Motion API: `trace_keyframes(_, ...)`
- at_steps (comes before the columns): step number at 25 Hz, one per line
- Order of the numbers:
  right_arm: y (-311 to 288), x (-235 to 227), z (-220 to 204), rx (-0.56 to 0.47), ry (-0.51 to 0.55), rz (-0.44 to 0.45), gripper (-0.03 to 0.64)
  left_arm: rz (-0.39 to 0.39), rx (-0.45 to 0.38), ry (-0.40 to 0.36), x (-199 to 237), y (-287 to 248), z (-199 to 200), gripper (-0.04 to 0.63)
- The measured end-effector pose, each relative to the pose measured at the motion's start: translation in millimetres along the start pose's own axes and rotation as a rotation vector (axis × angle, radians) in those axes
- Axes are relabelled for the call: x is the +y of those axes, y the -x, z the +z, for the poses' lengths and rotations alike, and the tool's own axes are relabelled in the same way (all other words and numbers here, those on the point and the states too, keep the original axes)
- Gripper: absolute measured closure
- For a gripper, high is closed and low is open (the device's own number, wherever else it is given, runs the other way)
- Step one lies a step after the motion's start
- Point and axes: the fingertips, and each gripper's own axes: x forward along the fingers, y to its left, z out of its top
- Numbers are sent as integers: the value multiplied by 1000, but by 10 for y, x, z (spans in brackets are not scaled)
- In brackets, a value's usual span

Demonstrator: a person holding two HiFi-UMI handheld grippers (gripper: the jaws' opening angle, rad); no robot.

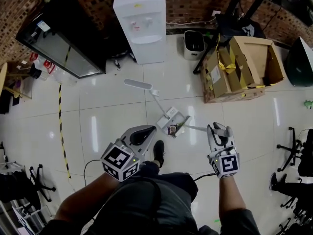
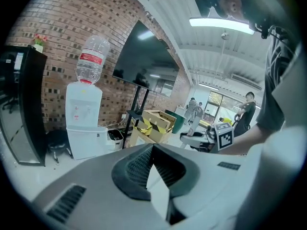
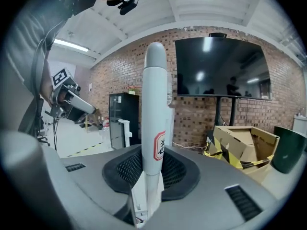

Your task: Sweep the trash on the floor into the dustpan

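A white dustpan (image 1: 172, 115) stands on the pale tiled floor just ahead of my feet. Its long white handle (image 1: 155, 95) leans up and to the left. A small dark bit of trash (image 1: 172, 129) lies at the pan's near edge. My right gripper (image 1: 218, 130) (image 3: 153, 176) is shut on the white broom handle (image 1: 198, 129) (image 3: 154, 104), which slants down-left toward the trash. My left gripper (image 1: 142, 135) (image 2: 156, 171) hangs left of the pan, jaws together, with nothing made out between them.
A water dispenser (image 1: 140, 18) and a small bin (image 1: 194, 44) stand against the brick wall. Open cardboard boxes (image 1: 244, 65) sit at the right, a black glass-fronted cabinet (image 1: 63, 38) at the left. Yellow-black tape (image 1: 62, 131) runs along the floor. My shoe (image 1: 158, 151) is near the pan.
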Motion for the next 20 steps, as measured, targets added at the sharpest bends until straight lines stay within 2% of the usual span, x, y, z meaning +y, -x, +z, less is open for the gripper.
trace_keyframes(6,412,-107,62,-10,-7,-66,530,-32,-13,-10,-39,-109,103,578)
trace_keyframes(11,483,-173,47,8,3,-87,530,-49,-14,-24,-91,-195,159,578)
trace_keyframes(20,197,-21,-254,81,61,-14,531,-43,-15,-22,-50,-257,184,578)
